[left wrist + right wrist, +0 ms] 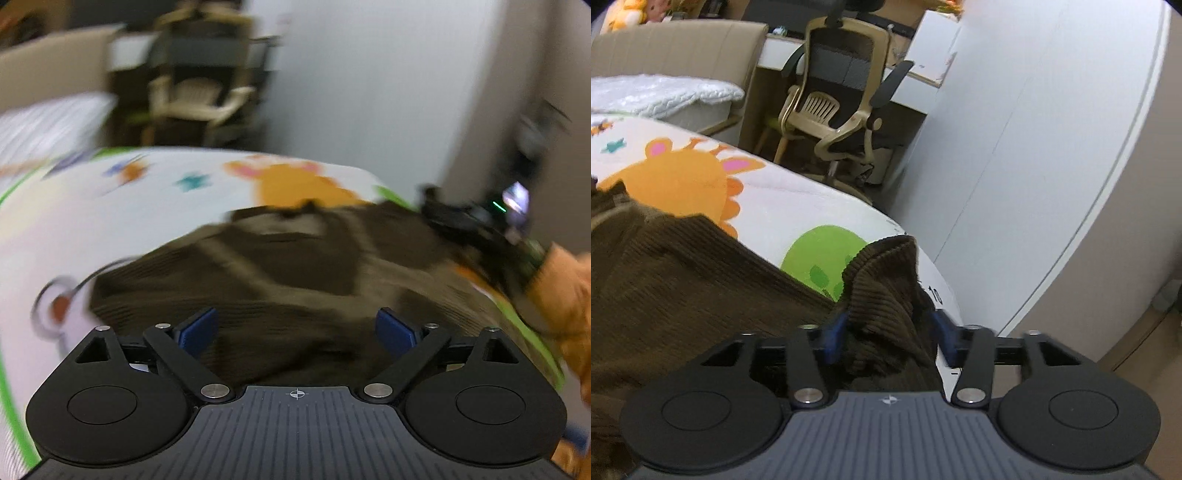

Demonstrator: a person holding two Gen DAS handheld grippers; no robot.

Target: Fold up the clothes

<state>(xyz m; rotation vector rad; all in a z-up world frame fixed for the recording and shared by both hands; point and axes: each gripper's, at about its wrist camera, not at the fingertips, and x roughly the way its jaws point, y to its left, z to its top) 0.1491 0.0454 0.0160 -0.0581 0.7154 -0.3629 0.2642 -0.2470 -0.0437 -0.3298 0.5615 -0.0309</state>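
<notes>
A dark brown corduroy garment (280, 266) lies spread on a white cartoon-print play mat (155, 206). My left gripper (295, 332) is open, its blue pads wide apart, just above the garment's near part; this view is motion-blurred. In the right wrist view the garment (683, 280) covers the left. My right gripper (886, 332) has a bunched corner of it (886, 273) between its blue pads, raised off the mat (798, 214). The pads stand partly apart with the cloth filling the gap. The right gripper also shows in the left wrist view (480, 221), at the garment's far right.
The mat's far edge drops to the floor near a white wall (1034, 147). An office chair (842, 110) and a desk (849, 70) stand beyond it. A white blanket (661, 92) lies on a bed at the back left. An orange sleeve (565, 288) is at right.
</notes>
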